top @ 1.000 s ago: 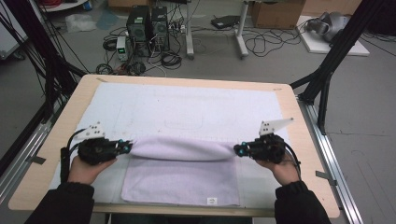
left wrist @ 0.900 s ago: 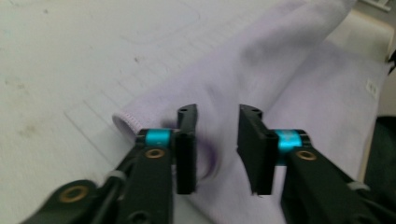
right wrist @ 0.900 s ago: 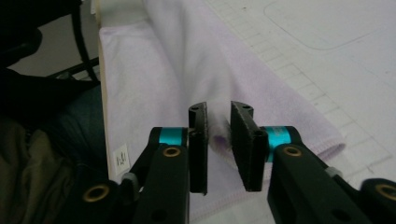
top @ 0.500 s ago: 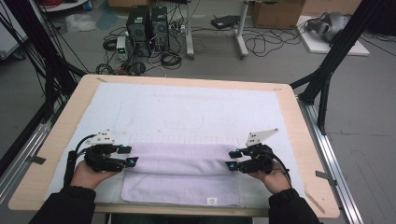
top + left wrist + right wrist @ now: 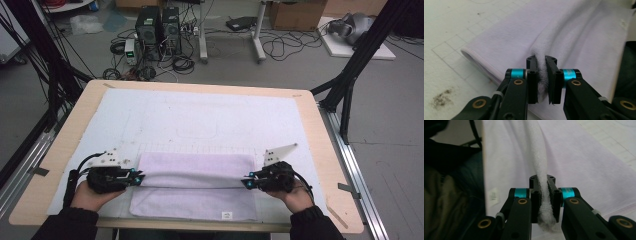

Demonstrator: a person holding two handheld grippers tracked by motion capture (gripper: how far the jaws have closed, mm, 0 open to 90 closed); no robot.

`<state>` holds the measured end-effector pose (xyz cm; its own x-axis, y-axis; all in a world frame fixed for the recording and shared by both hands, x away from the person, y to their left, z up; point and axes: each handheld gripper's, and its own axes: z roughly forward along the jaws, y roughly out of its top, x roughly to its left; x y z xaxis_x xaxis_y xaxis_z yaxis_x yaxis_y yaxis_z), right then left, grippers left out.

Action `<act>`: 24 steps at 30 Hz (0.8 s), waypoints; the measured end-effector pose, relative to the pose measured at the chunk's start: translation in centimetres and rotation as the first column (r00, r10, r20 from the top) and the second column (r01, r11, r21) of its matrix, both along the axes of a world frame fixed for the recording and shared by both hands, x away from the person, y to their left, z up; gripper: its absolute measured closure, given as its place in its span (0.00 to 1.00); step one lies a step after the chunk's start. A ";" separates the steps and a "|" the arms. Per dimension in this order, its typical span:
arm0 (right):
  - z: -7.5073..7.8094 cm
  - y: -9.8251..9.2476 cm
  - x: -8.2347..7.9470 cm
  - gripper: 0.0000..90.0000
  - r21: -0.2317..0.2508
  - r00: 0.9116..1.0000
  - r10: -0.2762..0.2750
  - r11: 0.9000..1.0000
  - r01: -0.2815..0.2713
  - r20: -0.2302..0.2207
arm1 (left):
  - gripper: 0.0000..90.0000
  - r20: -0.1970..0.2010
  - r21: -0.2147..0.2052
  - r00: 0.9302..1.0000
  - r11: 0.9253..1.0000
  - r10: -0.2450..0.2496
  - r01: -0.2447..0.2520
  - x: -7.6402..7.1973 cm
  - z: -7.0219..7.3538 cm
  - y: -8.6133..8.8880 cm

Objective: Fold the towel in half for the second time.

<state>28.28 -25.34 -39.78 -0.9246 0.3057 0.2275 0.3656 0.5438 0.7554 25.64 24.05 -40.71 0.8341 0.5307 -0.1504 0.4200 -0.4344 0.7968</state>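
Observation:
A lavender towel [image 5: 195, 167] lies folded on the white mat [image 5: 200, 115], its near edge by the table's front. My left gripper [image 5: 141, 177] is at its left side and my right gripper [image 5: 245, 182] at its right. A pinched ridge runs across the towel between them. In the left gripper view the jaws [image 5: 541, 60] have just closed and press on a fold of the towel [image 5: 579, 37]. In the right gripper view the jaws [image 5: 542, 180] have likewise just closed on a raised ridge of the towel [image 5: 574, 157].
The wooden table [image 5: 320, 130] carries the mat, which has a printed grid. A small white label [image 5: 227, 215] sits at the towel's near edge. Black frame posts stand at both sides; computers and cables lie on the floor beyond the far edge.
Both hands have come toward the table's near edge. The jaws stood wider half a second ago and are now closed on the towel, raising a ridge across it.

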 end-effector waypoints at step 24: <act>-4.2 1.1 -2.5 0.96 -0.069 0.998 0.057 0.996 -0.057 -0.001 | 0.94 -0.033 0.099 0.997 0.992 -0.072 0.075 -2.1 -2.7 -1.9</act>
<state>25.74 -24.20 -43.95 -0.9412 0.2671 0.2068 0.3317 0.6147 0.7156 23.52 22.19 -43.42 0.8675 0.4815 -0.1247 0.4067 -0.5422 0.7352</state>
